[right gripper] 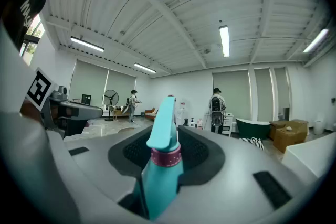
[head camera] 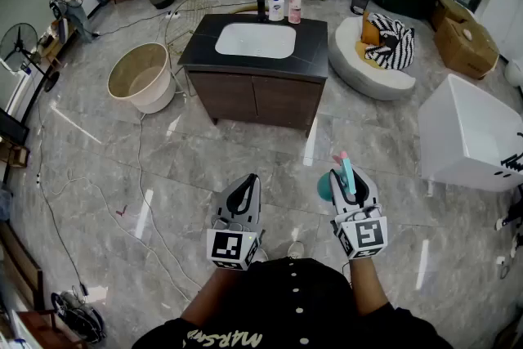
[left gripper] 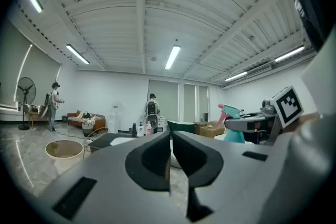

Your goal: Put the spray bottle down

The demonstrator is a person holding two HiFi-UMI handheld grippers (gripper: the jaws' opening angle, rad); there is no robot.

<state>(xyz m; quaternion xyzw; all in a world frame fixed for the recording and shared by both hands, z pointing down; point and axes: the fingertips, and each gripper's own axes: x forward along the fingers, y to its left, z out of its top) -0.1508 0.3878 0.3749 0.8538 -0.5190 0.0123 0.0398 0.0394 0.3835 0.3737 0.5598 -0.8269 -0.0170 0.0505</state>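
- Farthest left in the head view, a standing fan (head camera: 20, 45) sits by the wall. A person (head camera: 69, 2) is near it, and cables (head camera: 49, 200) trail over the grey marble floor (head camera: 163, 167).
- Next comes a round beige tub (head camera: 140, 78), standing on the floor just beside the vanity cabinet (head camera: 253, 98).
- The vanity has a white basin (head camera: 255, 39) set in its dark top. A white bottle (head camera: 276, 9) and a pink bottle (head camera: 295, 8) stand side by side at its back edge.
- Close to the camera, the left gripper (head camera: 248, 185) points level toward the vanity. Its jaws are pressed together with nothing between them.
- Just to its right, the right gripper (head camera: 347, 176) is clamped on the spray bottle (right gripper: 161, 165). The pads press on the bottle's neck, the teal spray head rises above the jaws, and the teal body hangs below.
- So the bottle is held in the air above the floor, well apart from the vanity.
- Right of the vanity, a round white seat (head camera: 359, 71) holds a striped cushion (head camera: 394, 41).
- At the far right stands a white tub (head camera: 441, 143), with a cardboard box (head camera: 466, 41) beyond it.
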